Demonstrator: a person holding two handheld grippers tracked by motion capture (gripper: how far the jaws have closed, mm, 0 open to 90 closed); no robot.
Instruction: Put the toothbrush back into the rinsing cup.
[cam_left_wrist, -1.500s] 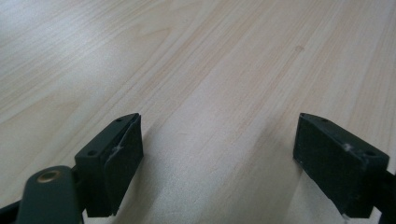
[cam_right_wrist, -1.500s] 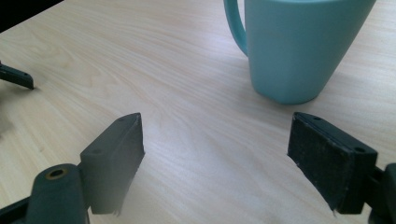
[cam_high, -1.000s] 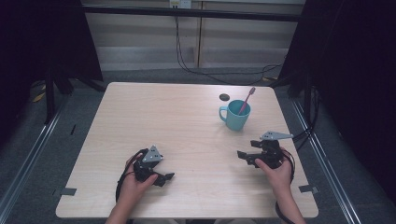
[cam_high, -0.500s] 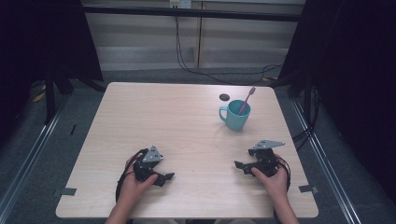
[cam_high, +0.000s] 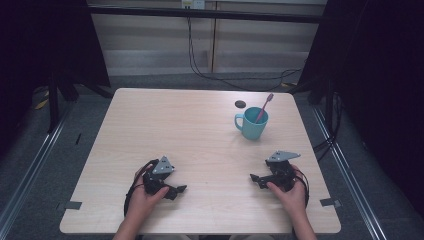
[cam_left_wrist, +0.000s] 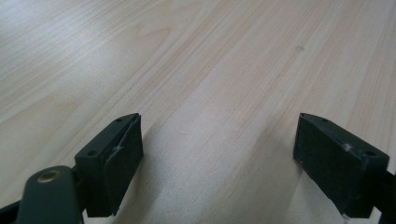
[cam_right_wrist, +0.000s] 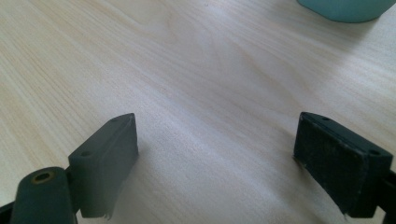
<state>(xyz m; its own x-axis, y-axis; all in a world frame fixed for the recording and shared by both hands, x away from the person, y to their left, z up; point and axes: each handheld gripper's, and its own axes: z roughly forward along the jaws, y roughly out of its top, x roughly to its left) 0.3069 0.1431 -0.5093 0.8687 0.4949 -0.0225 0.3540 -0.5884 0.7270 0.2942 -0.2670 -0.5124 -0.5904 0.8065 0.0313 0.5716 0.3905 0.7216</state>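
A teal mug (cam_high: 251, 124) stands at the table's far right with a pink toothbrush (cam_high: 264, 107) leaning in it; its base (cam_right_wrist: 345, 8) edges the top of the right gripper view. My left gripper (cam_high: 176, 190) rests on the table near the front left, open, nothing between its jaws (cam_left_wrist: 219, 158). My right gripper (cam_high: 256, 180) lies low at the front right, well short of the mug, also open and empty (cam_right_wrist: 217, 163).
A small dark round disc (cam_high: 240, 104) lies on the wooden table (cam_high: 190, 135) just behind the mug. Cables trail from both grippers toward the front edge. Dark floor and metal rails surround the table.
The right gripper has drawn back toward the front edge and come down onto the table. The left gripper has stayed put.
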